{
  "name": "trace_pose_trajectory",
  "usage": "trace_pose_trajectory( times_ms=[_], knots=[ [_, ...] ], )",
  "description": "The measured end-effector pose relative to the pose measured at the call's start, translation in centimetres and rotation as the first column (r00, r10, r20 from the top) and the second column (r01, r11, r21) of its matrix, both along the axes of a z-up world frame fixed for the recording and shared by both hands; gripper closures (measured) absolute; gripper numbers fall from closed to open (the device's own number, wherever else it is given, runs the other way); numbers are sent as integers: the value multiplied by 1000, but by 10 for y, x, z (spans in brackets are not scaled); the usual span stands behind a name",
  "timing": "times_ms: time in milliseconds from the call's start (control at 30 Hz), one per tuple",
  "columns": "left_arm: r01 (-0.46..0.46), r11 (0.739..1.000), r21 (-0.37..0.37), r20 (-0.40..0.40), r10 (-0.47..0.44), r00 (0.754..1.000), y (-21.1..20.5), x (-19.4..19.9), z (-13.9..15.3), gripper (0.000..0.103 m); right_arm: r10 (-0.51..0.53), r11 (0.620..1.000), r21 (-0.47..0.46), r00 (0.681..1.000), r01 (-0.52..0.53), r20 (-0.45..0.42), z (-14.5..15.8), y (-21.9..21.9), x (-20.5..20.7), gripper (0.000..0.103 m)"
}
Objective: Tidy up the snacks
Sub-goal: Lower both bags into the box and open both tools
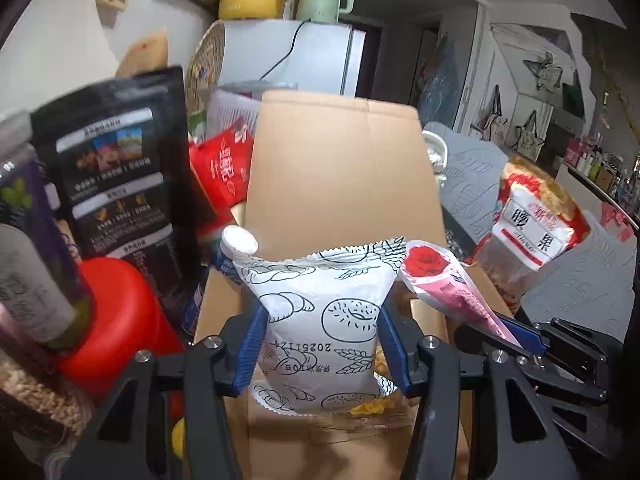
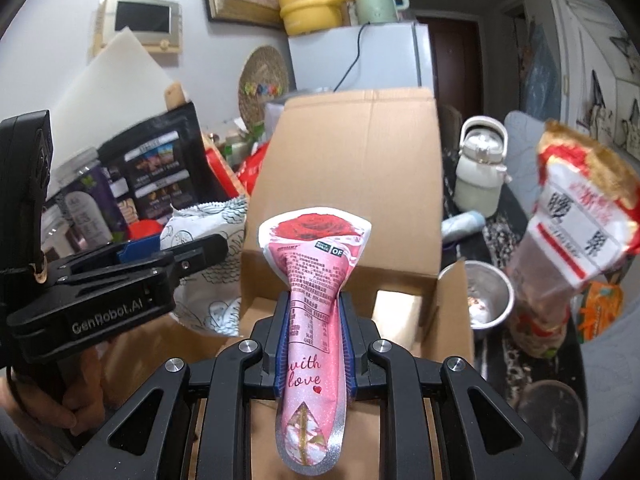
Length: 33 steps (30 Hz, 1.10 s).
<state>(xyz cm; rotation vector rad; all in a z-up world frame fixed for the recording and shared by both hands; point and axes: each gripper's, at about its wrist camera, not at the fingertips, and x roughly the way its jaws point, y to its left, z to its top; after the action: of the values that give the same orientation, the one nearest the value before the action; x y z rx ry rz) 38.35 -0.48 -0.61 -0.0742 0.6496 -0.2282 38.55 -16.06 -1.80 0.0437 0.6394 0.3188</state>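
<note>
My left gripper (image 1: 320,312) is shut on a white bread packet (image 1: 320,320) printed with line drawings, held over the open cardboard box (image 1: 336,168). My right gripper (image 2: 314,308) is shut on a pink rose-printed snack packet (image 2: 314,292), also above the box (image 2: 356,168). The pink packet (image 1: 444,284) and the right gripper (image 1: 520,340) show at the right of the left wrist view. In the right wrist view the left gripper (image 2: 160,256) sits at the left with the white packet (image 2: 208,248), a hand below it.
Left of the box stand a black pouch (image 1: 116,176), a red packet (image 1: 220,168), a red-lidded jar (image 1: 116,320) and a purple bottle (image 1: 24,216). A nut bag (image 2: 576,232), a steel bowl (image 2: 480,300) and a white kettle (image 2: 482,168) sit to the right.
</note>
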Motion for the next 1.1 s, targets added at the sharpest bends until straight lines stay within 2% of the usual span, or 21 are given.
trace_pose_trajectory(
  times_ms=[200, 400, 700, 800, 867, 1000, 1100],
  knots=[
    [-13, 1000, 26, -49, 15, 999, -2, 18, -16, 51, 11, 1000, -17, 999, -12, -49, -13, 6, 23, 82],
    [-16, 999, 40, -131, 21, 991, -2, 33, -36, 51, -3, 998, -63, 993, -5, -115, -30, 12, 35, 80],
    [-48, 994, 95, -223, 68, 972, -6, 43, -54, 51, 0, 994, -112, 986, -19, -168, -45, 24, 38, 71],
    [-66, 991, 113, -201, 87, 976, -6, 41, -51, 51, -30, 993, -118, 981, 7, -189, -46, 20, 37, 68],
    [-80, 986, 146, -188, 107, 976, -7, 38, -48, 51, -42, 993, -119, 979, 18, -198, -45, 18, 36, 57],
    [-90, 988, 129, -198, 115, 974, -3, 33, -40, 51, -61, 991, -126, 979, 36, -194, -40, 16, 27, 56],
    [-108, 986, 129, -173, 130, 976, -1, 23, -31, 51, -68, 991, -122, 980, 45, -186, -32, 15, 18, 56]
  ],
)
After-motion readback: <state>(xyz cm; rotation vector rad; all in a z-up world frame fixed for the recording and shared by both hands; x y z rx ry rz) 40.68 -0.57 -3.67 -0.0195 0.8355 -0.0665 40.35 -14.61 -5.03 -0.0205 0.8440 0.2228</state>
